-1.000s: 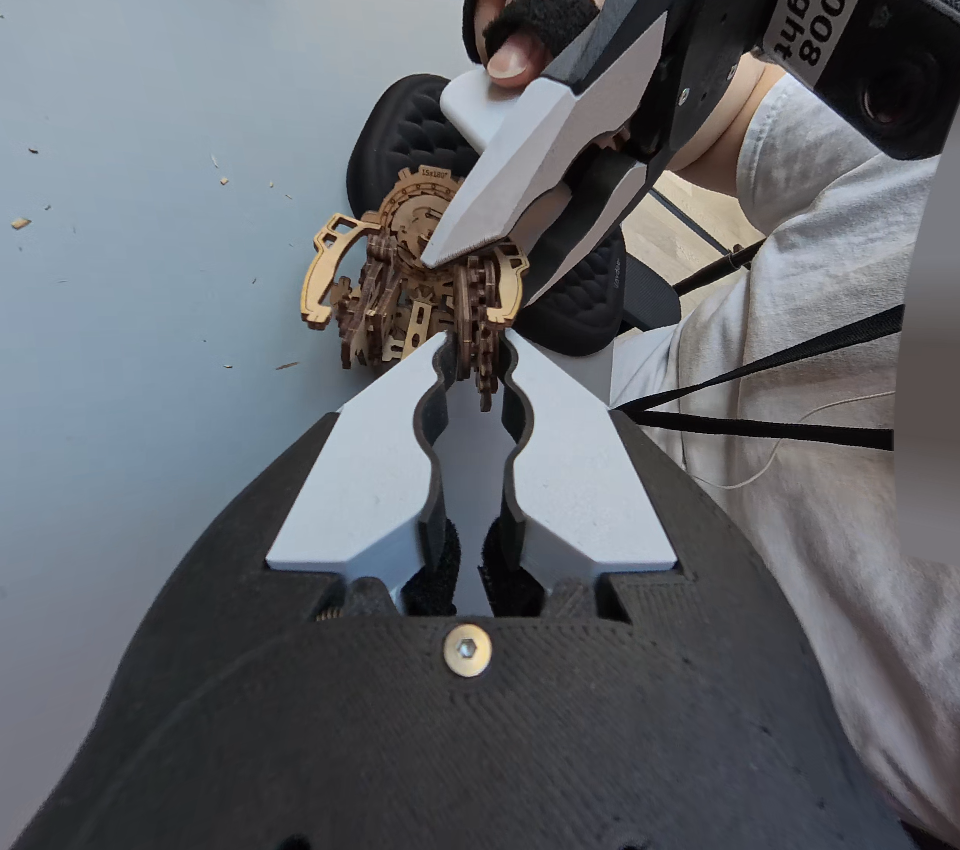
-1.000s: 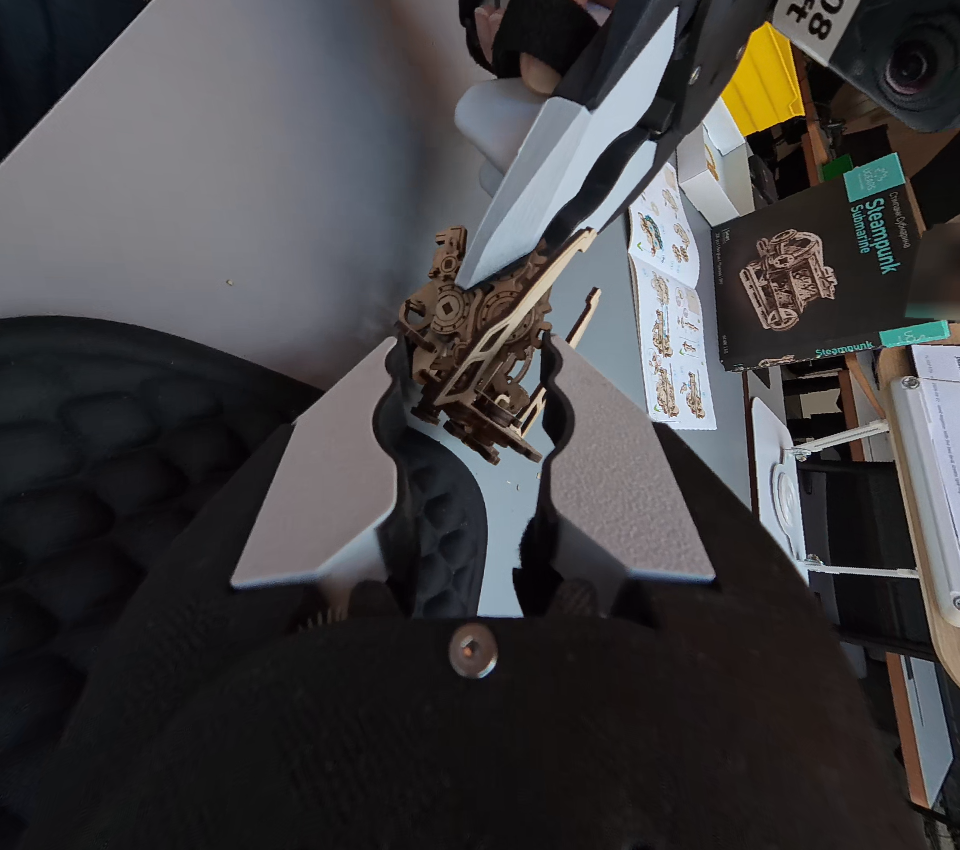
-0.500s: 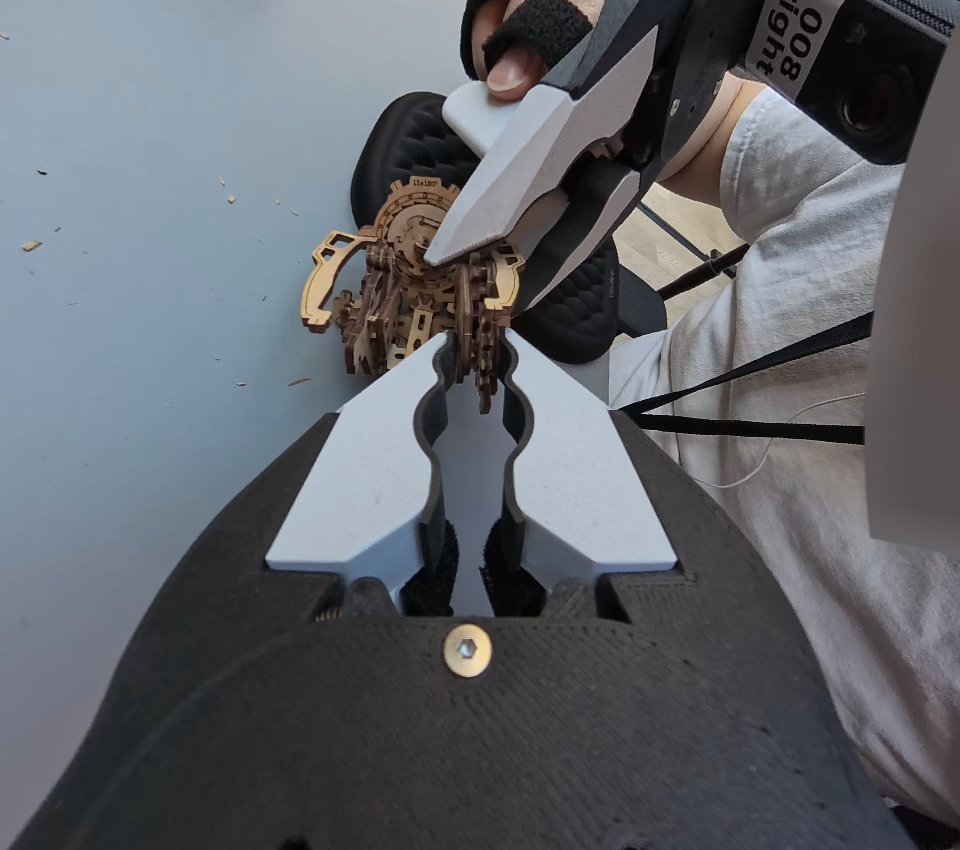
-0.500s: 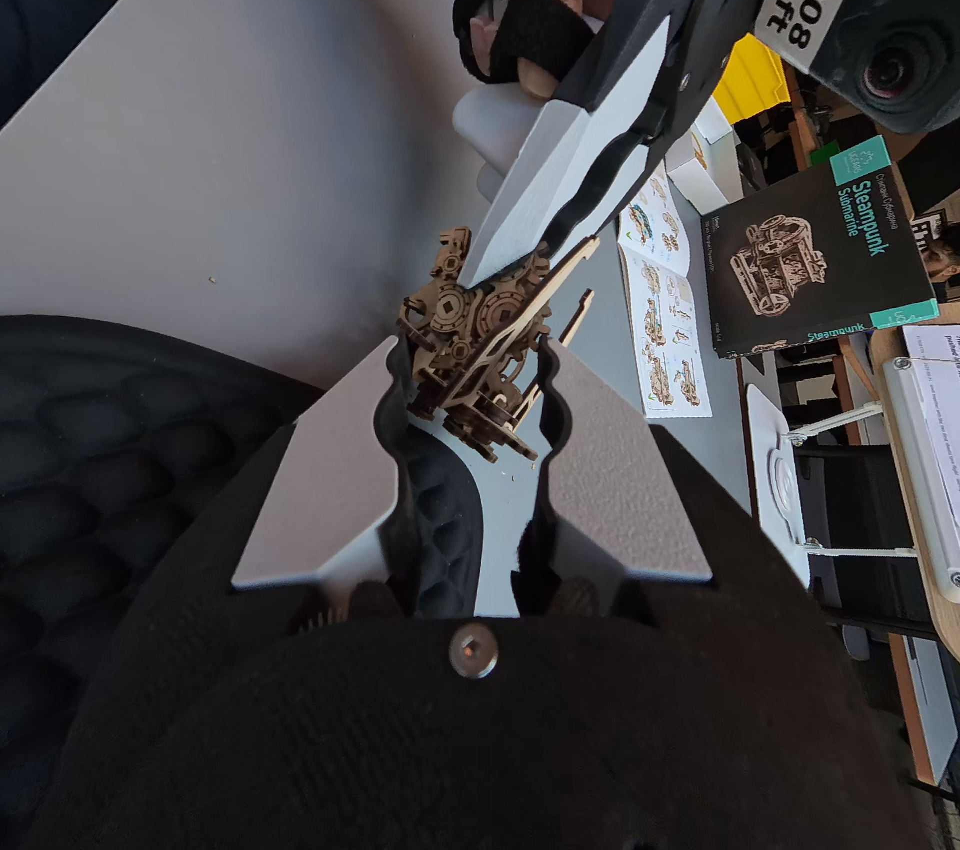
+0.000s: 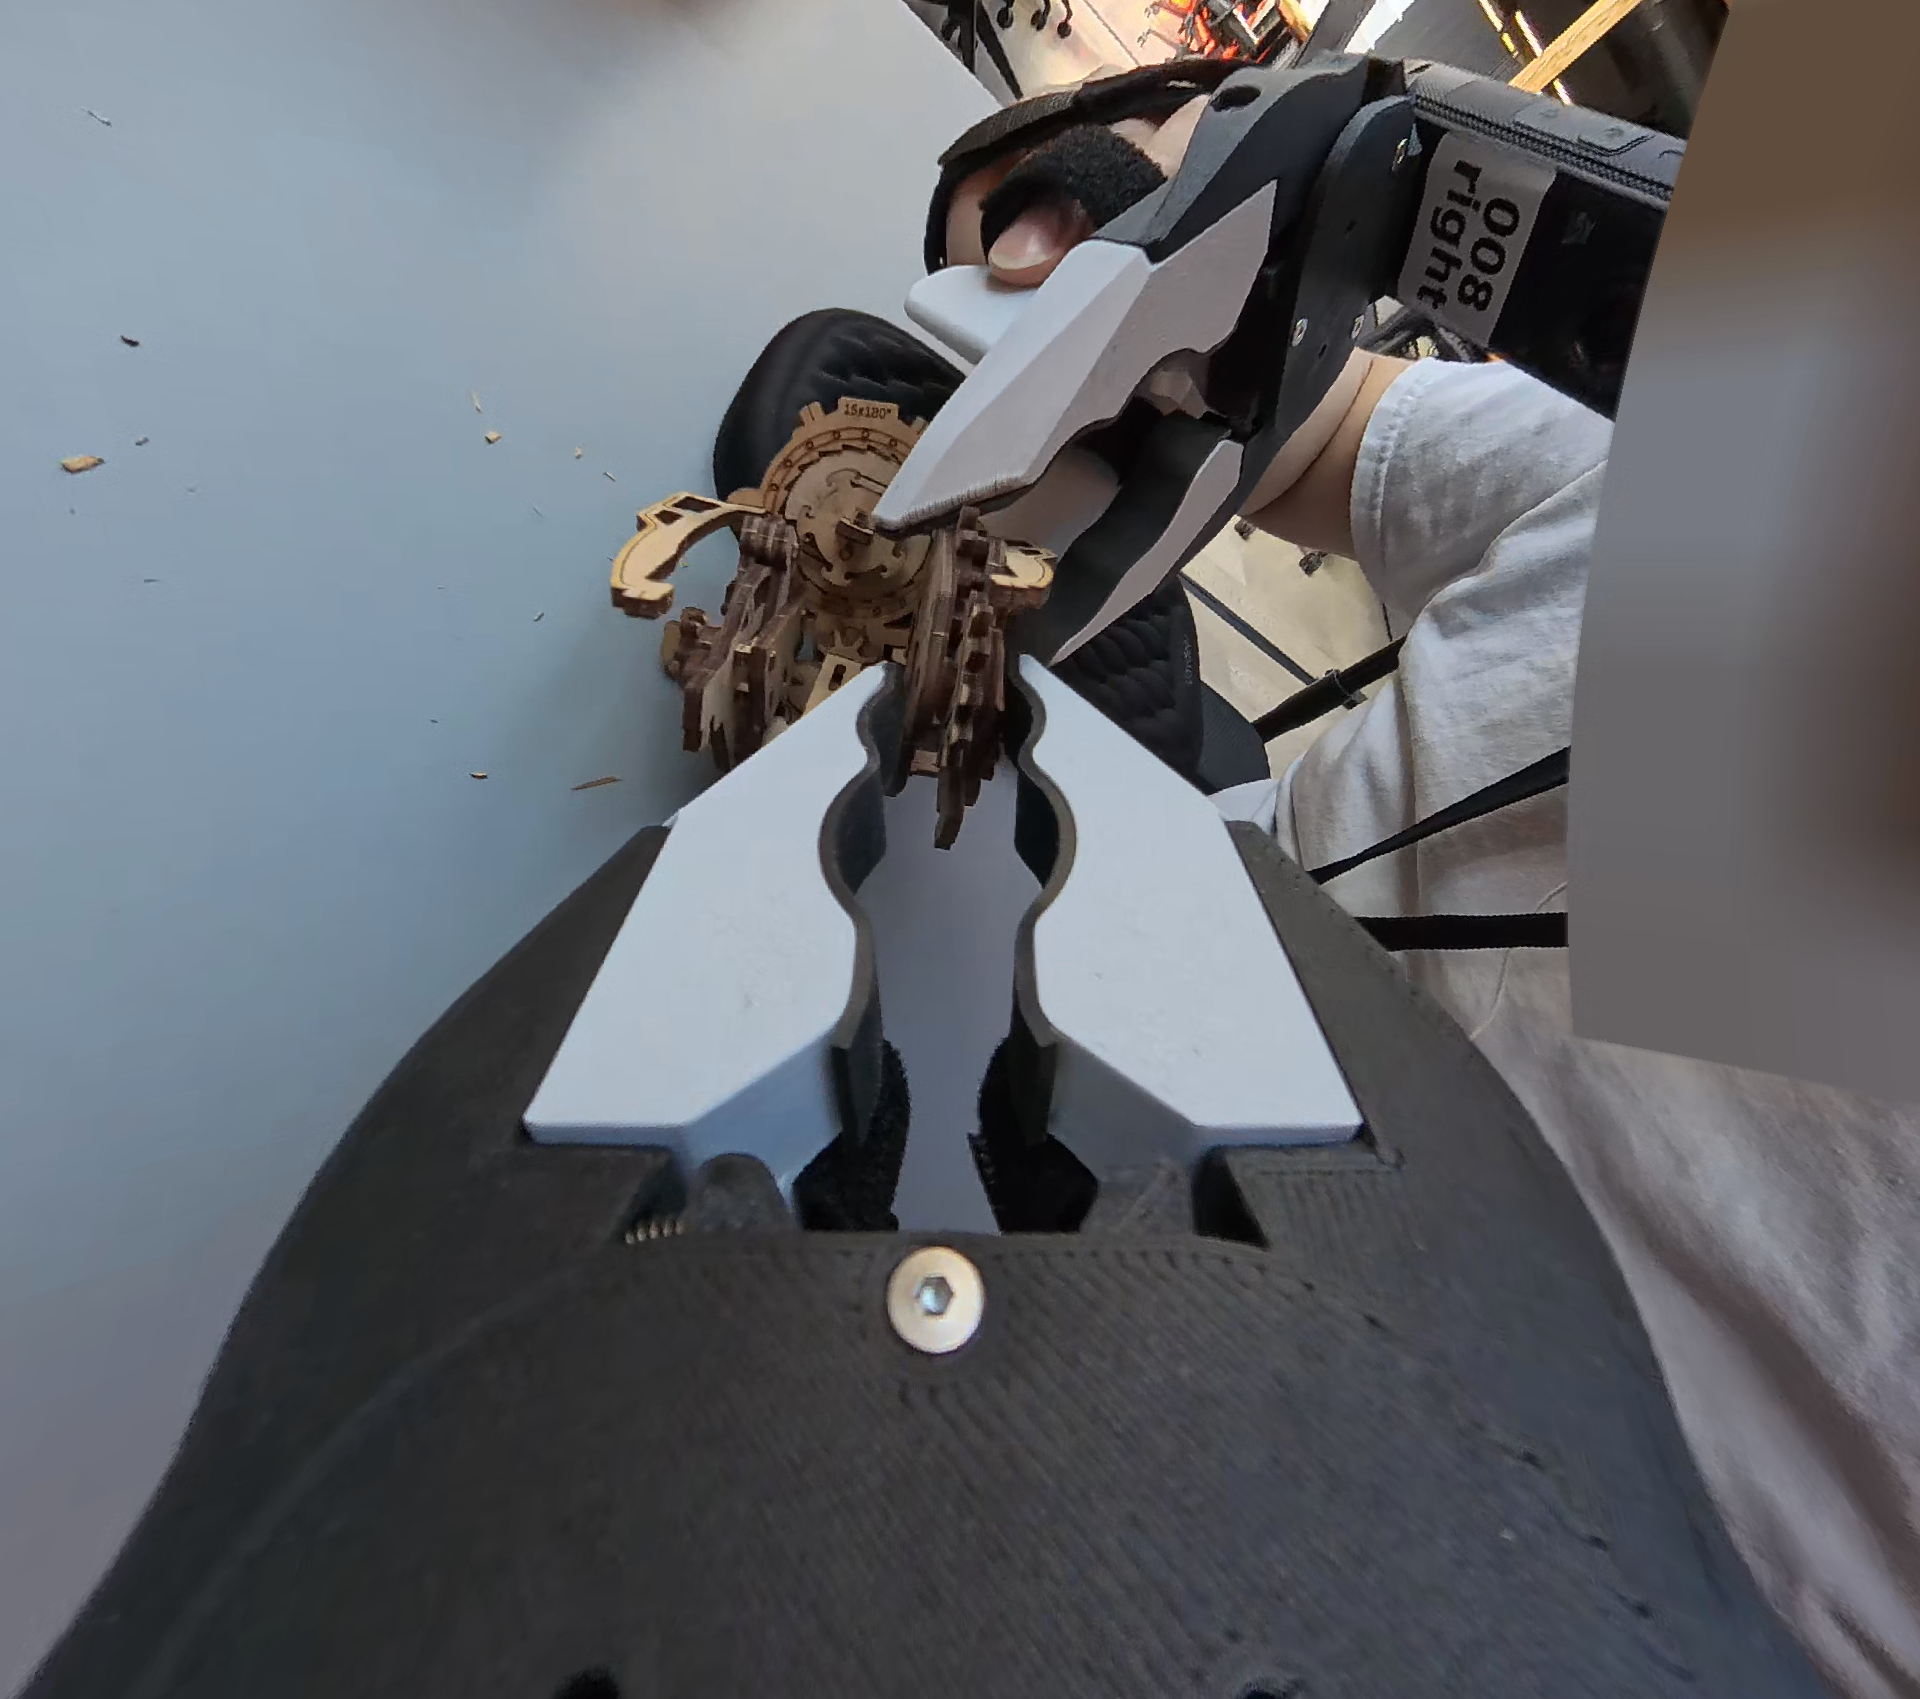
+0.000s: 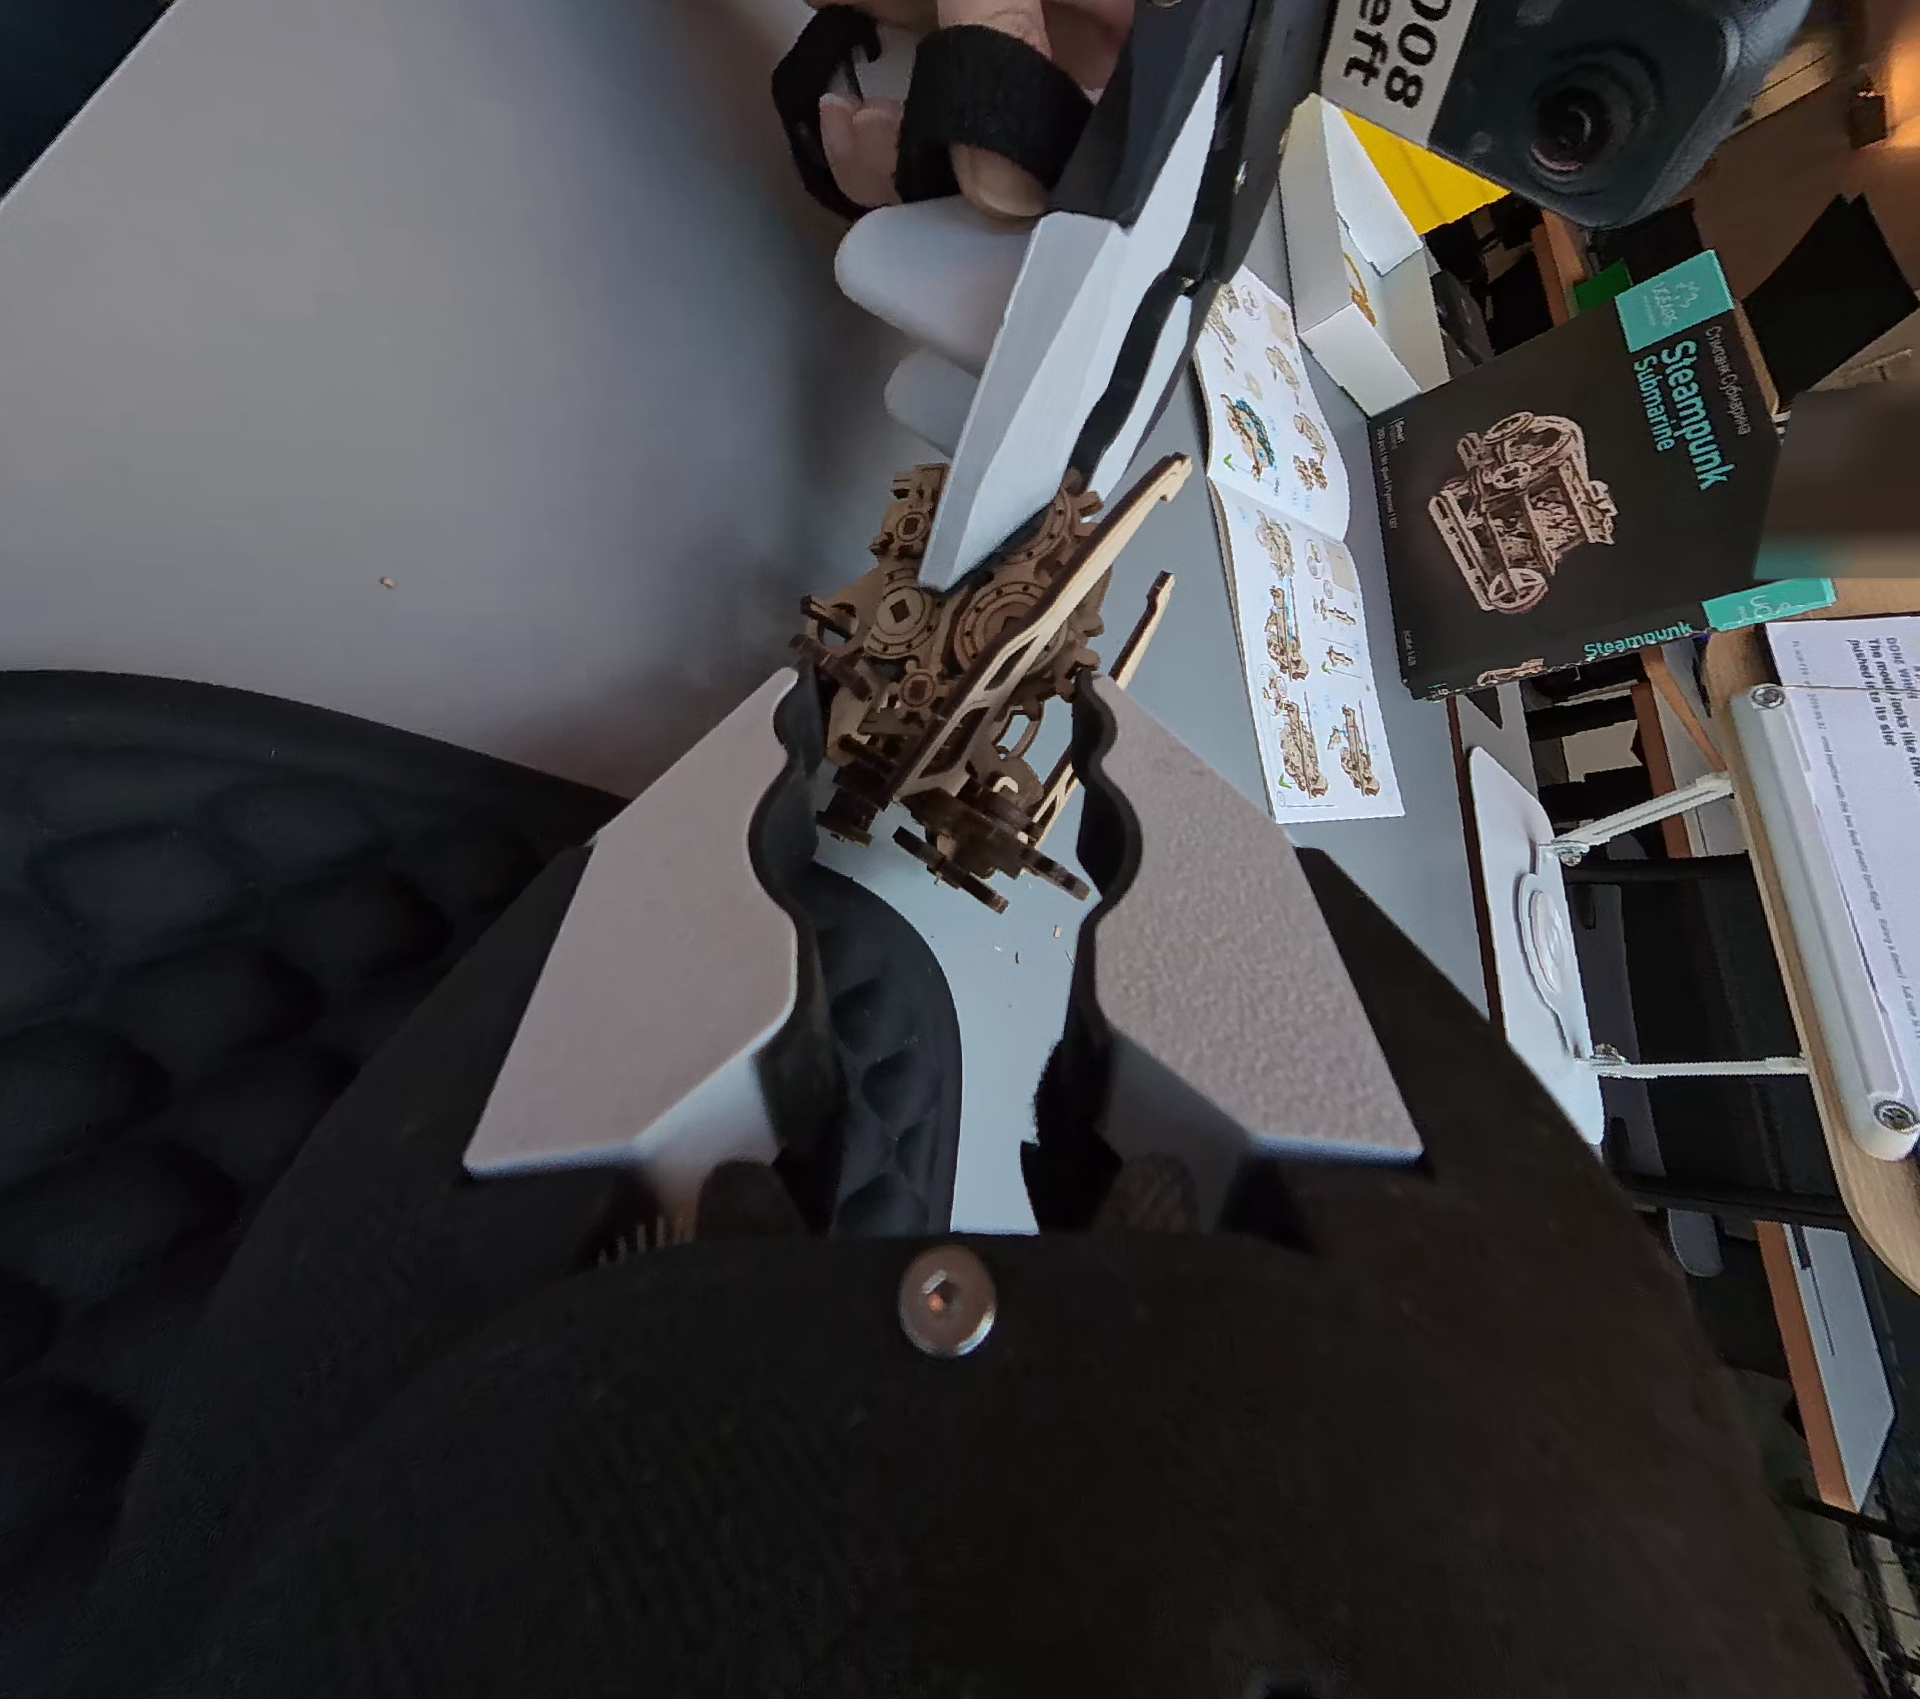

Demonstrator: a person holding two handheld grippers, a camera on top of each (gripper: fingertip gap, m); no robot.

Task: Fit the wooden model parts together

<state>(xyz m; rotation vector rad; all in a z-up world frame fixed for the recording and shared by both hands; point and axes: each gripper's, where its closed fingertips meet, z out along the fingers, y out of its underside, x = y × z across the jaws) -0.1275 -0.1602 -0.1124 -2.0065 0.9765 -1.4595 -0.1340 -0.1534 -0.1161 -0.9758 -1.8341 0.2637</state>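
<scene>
Wooden gearwork fills our left wrist view: the wooden model point(image 5: 831, 600) sits straight ahead, above the grey table point(image 5: 260, 299), its toothed wheels clamped edge-on in our left gripper point(image 5: 951, 693), while the right gripper point(image 5: 977, 589) reaches down from upper right. In the right wrist view, our right gripper point(image 6: 940, 704) is narrowed around the model's body, a long strut point(image 6: 1039, 621) running up-right; the left gripper point(image 6: 971, 553) bites from above.

tan wooden model point(image 5: 831, 569), grey table point(image 5: 312, 195)
</scene>
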